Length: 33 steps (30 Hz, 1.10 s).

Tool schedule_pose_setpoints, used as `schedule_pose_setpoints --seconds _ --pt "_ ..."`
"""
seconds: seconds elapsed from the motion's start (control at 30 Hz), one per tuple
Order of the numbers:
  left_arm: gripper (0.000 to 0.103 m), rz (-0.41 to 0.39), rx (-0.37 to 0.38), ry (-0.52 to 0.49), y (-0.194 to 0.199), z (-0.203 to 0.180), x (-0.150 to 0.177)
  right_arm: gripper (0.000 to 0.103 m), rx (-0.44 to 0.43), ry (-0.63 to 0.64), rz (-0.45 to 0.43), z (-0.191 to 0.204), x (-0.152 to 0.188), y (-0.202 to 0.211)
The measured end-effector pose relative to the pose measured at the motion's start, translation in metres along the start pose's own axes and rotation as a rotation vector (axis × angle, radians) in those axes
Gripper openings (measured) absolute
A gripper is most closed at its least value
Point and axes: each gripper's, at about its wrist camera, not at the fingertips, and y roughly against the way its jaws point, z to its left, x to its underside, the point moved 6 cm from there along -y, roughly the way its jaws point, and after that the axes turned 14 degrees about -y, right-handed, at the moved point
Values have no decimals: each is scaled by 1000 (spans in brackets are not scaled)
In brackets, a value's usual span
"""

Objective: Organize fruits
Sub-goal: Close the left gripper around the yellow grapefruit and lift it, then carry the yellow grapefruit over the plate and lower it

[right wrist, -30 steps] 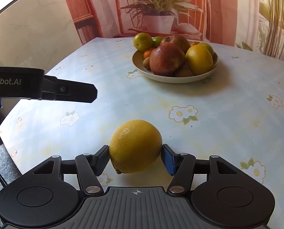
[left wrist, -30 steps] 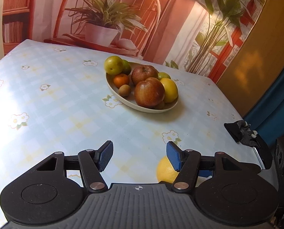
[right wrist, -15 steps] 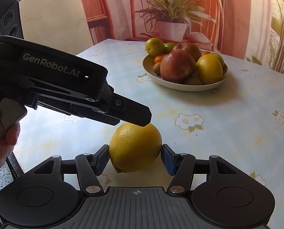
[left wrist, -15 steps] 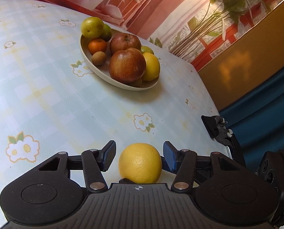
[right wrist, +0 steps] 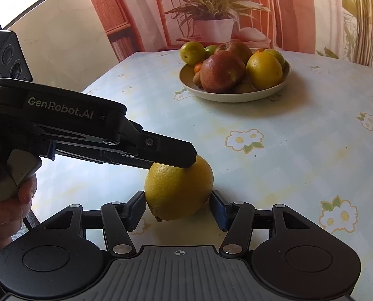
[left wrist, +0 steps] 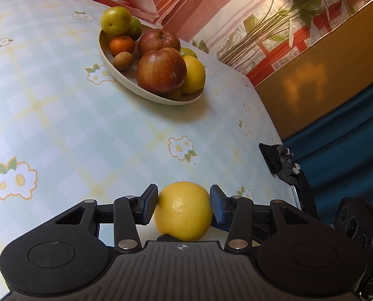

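Note:
A yellow citrus fruit [left wrist: 184, 213] sits low over the flowered tablecloth, between both grippers. My left gripper [left wrist: 184, 200] is closing, and both its blue pads touch the fruit's sides. In the right wrist view the same fruit [right wrist: 179, 193] is between the pads of my right gripper [right wrist: 177, 207], which is shut on it. One left gripper finger [right wrist: 171, 153] lies across the fruit's top, and a hand [right wrist: 8, 208] holds that gripper's grip. Farther back, a beige plate [left wrist: 126, 81] carries two red apples [left wrist: 161, 70], another yellow citrus, green fruits, a small orange and a brown one.
The plate [right wrist: 236, 98] stands mid-table with bare cloth between it and the grippers. A black speckled object [left wrist: 281, 160] lies at the table's right edge, beside a blue curtain. A potted plant [right wrist: 211, 22] and a chair stand behind the table.
My left gripper came down and in from the left, tilted, and closed around the yellow fruit that the right gripper holds. The right gripper stayed nearly still.

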Motion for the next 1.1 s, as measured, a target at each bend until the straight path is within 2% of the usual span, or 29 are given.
schedule_pose_setpoints --seconds 0.2,0.4,0.6,0.8,1.1 --pt "48 -58 -18 -54 13 -5 -10 52 -8 49 -55 9 -13 6" --pt "48 -155 -60 -132 35 -13 -43 51 -24 134 -112 25 -53 14" --pt "48 -210 -80 -159 44 -14 -75 51 -37 163 -142 33 -90 15" --pt "48 -227 -97 -163 41 -3 -98 51 -35 188 -135 37 -119 -4" --pt "48 -214 -106 -124 29 39 -127 51 -21 256 -82 47 -154 -54"
